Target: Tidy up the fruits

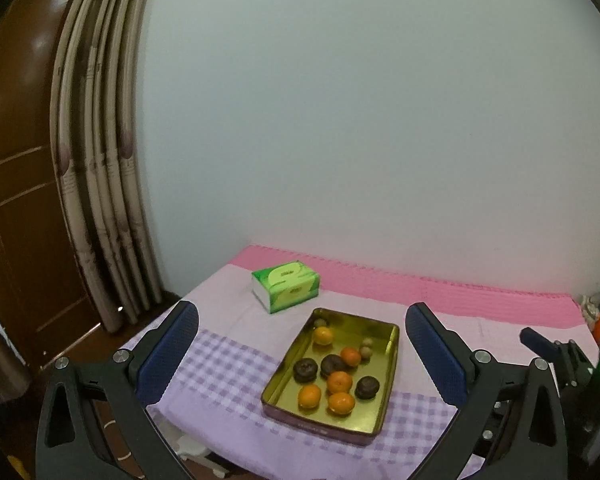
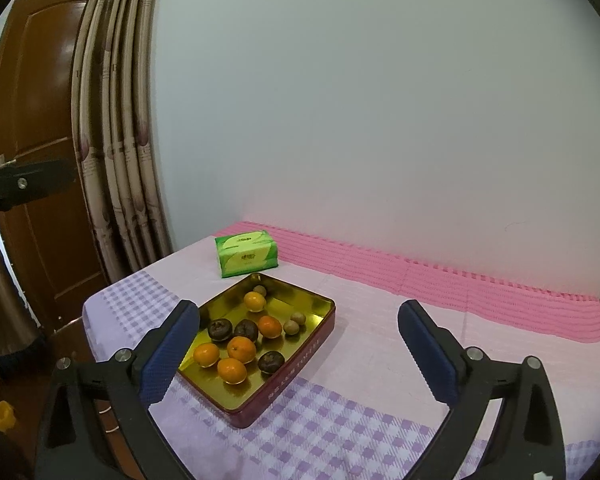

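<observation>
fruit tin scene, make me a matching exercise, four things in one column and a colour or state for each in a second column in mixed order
Column one:
1. tissue pack
2. tin
3. mangosteens
4. right gripper

Column two:
A. dark brown, lying in the tin
B. jaws wide apart, nothing between them
C. green, on the cloth beyond the tin
D. gold inside, dark red outside

Pairs: 1-C, 2-D, 3-A, 4-B

Soft, even indoor light, strong fisheye bend

Glare streaks the brown door (image 1: 40,92) at far left; curtain (image 2: 116,120) bows, corners go black, focus slightly soft throughout.
</observation>
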Tool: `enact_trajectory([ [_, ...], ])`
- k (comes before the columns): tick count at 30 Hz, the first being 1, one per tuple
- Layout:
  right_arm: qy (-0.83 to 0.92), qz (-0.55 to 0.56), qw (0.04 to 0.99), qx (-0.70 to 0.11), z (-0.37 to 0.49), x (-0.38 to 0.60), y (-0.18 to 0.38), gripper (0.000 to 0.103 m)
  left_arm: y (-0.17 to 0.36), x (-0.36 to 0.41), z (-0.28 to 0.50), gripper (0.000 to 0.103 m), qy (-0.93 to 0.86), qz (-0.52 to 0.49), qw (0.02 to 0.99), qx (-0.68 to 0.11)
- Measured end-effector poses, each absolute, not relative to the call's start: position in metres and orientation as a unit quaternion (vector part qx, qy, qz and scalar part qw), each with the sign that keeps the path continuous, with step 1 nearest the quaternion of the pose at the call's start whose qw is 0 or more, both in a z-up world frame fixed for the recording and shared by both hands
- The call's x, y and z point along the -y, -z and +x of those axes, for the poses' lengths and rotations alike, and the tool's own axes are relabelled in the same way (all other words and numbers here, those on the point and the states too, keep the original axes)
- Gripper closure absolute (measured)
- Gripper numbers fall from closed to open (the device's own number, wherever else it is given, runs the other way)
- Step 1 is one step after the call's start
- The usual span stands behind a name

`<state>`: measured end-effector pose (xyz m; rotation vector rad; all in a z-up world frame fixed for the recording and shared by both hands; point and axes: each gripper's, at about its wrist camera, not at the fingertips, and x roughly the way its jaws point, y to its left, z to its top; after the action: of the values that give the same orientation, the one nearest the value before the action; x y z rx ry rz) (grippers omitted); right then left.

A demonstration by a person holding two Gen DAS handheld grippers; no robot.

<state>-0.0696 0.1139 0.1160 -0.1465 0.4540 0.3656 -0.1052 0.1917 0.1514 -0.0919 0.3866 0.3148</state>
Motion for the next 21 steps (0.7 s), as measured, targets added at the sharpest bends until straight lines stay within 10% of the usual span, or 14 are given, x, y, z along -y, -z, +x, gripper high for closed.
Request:
enact_trajectory([
  [21, -0.184, -0.080, 0.951, -0.235, -0.070, -0.118, -0.109, 0.002, -0.124, -0.204, -0.089, 0.000, -0.178, -0.045, 0.959, -0.216],
])
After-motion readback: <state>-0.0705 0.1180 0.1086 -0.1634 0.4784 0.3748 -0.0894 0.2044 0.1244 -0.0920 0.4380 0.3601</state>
